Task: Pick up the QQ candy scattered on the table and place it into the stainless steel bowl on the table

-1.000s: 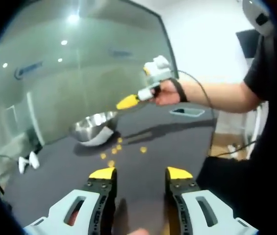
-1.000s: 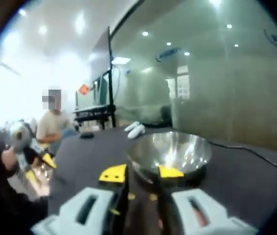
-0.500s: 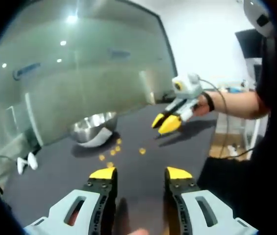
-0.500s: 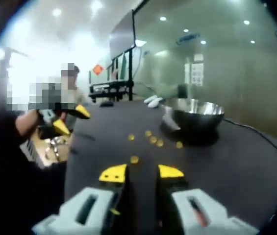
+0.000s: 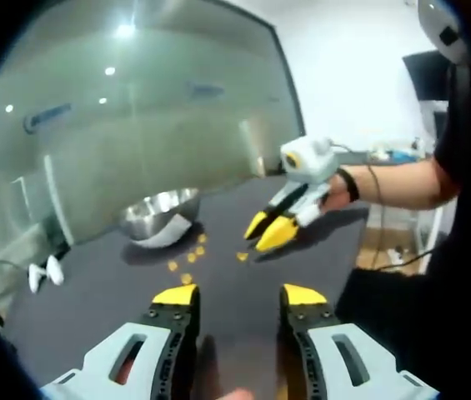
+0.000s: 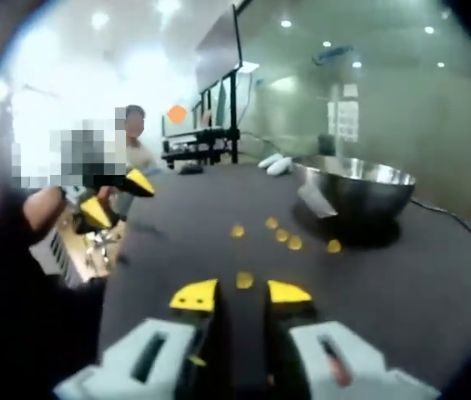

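Several small yellow QQ candies (image 5: pixel 193 257) lie on the dark table in front of the stainless steel bowl (image 5: pixel 158 215). One candy (image 5: pixel 242 256) lies apart, closer to me. In the left gripper view my left gripper (image 5: pixel 239 294) is open and empty, low over the table short of the candies. My right gripper (image 5: pixel 267 231) comes in from the right, its yellow tips slanting down just beside that lone candy. In the right gripper view my right gripper (image 6: pixel 242 293) is open, with the lone candy (image 6: pixel 244 280) just ahead of its tips. Further off are more candies (image 6: pixel 282 235) and the bowl (image 6: pixel 356 187).
The dark table (image 5: pixel 243 217) ends close on my side, where a hand (image 5: pixel 335 187) holds the right gripper. Two white objects (image 5: pixel 43 275) lie at the far end past the bowl. A cable (image 6: pixel 468 233) runs behind the bowl. A glass wall backs the table. A person (image 6: pixel 135 146) stands far off.
My right gripper has come away from above the bowl, swung toward me and dropped to the lone candy. The left gripper has stayed put.
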Demonstrator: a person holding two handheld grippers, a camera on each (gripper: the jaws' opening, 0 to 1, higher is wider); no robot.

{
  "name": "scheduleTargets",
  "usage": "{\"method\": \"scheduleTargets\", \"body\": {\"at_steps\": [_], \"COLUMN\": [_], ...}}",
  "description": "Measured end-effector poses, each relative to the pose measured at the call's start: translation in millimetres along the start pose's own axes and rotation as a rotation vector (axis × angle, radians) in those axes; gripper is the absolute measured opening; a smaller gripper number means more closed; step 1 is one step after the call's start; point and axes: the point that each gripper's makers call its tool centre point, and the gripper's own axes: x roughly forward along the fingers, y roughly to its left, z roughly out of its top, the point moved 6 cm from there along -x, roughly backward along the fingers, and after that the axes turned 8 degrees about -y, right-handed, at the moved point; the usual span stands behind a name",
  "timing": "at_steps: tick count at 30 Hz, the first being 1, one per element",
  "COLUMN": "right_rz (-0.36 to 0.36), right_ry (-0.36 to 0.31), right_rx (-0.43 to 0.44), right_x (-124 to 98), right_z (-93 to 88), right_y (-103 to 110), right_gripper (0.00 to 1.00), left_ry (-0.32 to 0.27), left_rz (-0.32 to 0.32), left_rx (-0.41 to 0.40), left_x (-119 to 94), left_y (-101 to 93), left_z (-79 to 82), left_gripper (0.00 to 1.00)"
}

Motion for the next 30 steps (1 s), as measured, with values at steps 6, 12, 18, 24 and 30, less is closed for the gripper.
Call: {"method": "scheduleTargets", "body": {"at_steps": [6,12,18,24,30], "right_rz": [0.008,-0.013,-0.013,-0.022,-0.054], "right_ry": [0.047,0.038,0.033,0.020,-0.023], "right_rx": [-0.003,0.002,-0.003,0.006,-0.006], "right_x": [24.4,24.4,24.0,20.3,14.2], "right_z": [-7.6,-6.5,-6.6,0.4,19.7], "right_y": [-3.1,-5.7,-4.9,-4.9,-12.3], "right_gripper": [0.16,0.10,0.09,0.09,0.09], "left_ry": [0.001,0.006,0.007,0.007,-0.002], "left_rz": [-0.002,0.014,0.022,0.032,0.039], "left_rx": [-0.001,-0.011,-0.007,-0.013,-0.023], "left_x": [-1.5,-4.2,-4.2,-1.3,-1.9], "left_y": [-0.8,2.4,5.2,5.6,6.9], "left_z": [-1.7,-5.5,-3.6,-5.1,-3.9], "left_gripper": [0.40,0.40,0.40,0.39,0.39]}}
